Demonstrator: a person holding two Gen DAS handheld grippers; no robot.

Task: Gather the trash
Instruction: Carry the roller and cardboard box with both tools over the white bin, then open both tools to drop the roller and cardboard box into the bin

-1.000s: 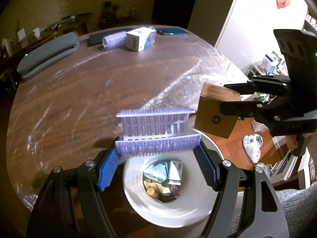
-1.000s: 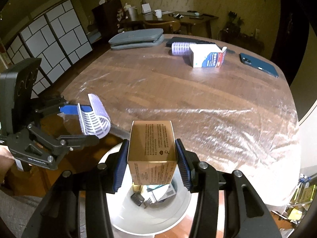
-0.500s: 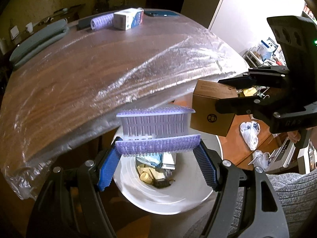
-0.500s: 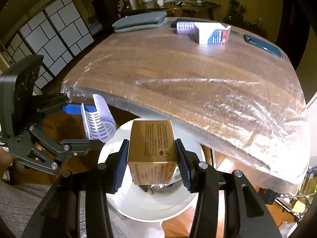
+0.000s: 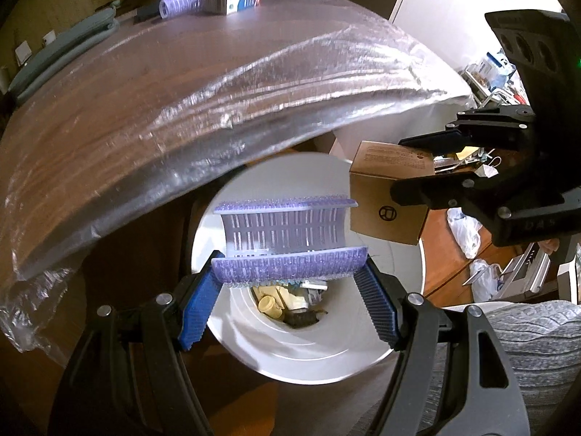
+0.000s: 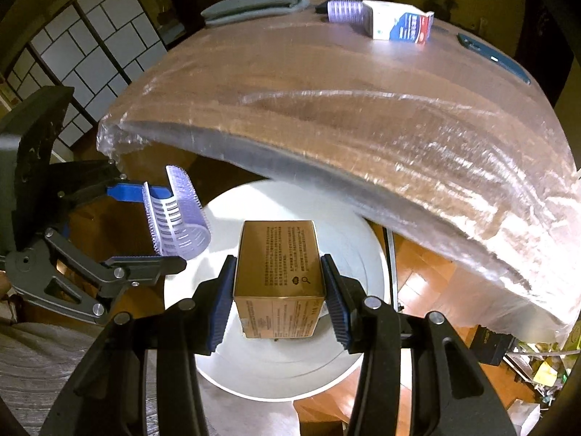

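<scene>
Plastic-wrapped wooden table (image 6: 363,109) across upper frame; white bin (image 6: 283,374) below. Left gripper (image 5: 290,283) clamping purple roller (image 5: 287,236); right gripper (image 6: 277,290) clamping box (image 6: 277,265).

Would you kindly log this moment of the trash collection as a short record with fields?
left hand-held gripper: shut on purple hair roller, held by its ends
right hand-held gripper: shut on brown cardboard box
white bin: on the floor beside the table's near edge, under both held items; trash already inside
table: wooden, covered with clear plastic film
left on table: second purple roller, white and blue carton, blue phone, grey cushions
task status: neither held item released yet
</scene>
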